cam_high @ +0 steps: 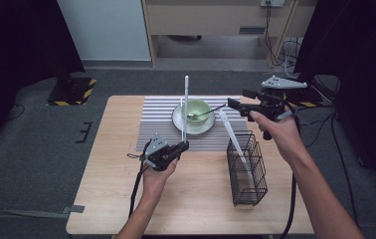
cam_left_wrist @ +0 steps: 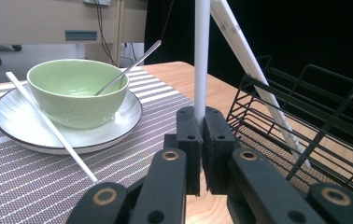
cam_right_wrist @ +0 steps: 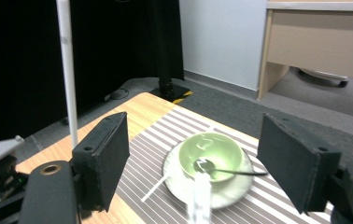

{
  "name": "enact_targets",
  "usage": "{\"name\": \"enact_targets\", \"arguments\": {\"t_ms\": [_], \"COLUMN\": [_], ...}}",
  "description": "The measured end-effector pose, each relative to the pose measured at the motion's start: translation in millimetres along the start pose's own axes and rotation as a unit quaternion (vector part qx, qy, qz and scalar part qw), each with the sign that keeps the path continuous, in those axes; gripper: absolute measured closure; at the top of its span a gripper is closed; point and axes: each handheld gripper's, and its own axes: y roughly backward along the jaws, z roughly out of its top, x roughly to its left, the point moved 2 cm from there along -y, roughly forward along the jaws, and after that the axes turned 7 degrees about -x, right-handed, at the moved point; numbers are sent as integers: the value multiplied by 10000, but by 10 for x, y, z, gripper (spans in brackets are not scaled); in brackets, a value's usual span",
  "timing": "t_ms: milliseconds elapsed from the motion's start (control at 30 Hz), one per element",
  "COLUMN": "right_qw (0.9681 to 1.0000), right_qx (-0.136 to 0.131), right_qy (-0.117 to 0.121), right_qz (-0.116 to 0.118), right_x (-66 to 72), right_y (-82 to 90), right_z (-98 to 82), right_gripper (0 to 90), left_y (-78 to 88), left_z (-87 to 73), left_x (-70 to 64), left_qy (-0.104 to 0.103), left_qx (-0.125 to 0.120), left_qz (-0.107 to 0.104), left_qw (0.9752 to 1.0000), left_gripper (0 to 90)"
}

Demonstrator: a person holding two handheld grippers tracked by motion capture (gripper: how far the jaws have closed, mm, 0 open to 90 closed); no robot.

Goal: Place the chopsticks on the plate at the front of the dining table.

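My left gripper (cam_high: 183,146) (cam_left_wrist: 201,127) is shut on the lower end of a white chopstick (cam_high: 186,104) (cam_left_wrist: 201,51), which stands upright in front of the bowl. A second white chopstick (cam_high: 235,142) (cam_left_wrist: 254,65) leans in the black wire basket (cam_high: 248,172) (cam_left_wrist: 314,121); its blurred top (cam_right_wrist: 199,198) lies just below my right gripper. A third chopstick (cam_left_wrist: 48,123) (cam_right_wrist: 156,186) rests against the white plate (cam_high: 178,119) (cam_left_wrist: 11,121). My right gripper (cam_high: 236,99) (cam_right_wrist: 193,144) hovers above the basket's far side, open, with nothing between its pads.
A green bowl (cam_high: 197,109) (cam_left_wrist: 76,88) (cam_right_wrist: 212,151) with a metal spoon (cam_left_wrist: 128,67) (cam_right_wrist: 226,170) sits on the plate, on a striped placemat (cam_high: 156,124). Bare wood lies in front of the mat and left of the basket. Cables trail off the table's right side.
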Motion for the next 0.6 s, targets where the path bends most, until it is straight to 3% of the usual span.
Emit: {"name": "enact_targets", "arguments": {"t_ms": [300, 367, 467, 600], "right_qw": [9992, 9986, 9981, 9959], "right_qx": [16, 0, -6, 35], "right_qy": [27, -33, -66, -163], "right_qz": [-390, -528, -608, -885], "right_x": [-278, -378, -447, -641], "right_y": [290, 386, 448, 561], "right_z": [-237, -333, -400, -564], "right_gripper": [229, 218, 211, 205], "left_y": [-3, -13, -17, -37], "left_z": [52, 69, 75, 80], "left_x": [35, 62, 92, 132], "left_qy": [-83, -177, -173, -140], "left_qx": [85, 167, 199, 245], "left_qz": [214, 320, 384, 508], "left_qw": [9997, 9992, 9989, 9983], "left_gripper": [864, 863, 863, 864]}}
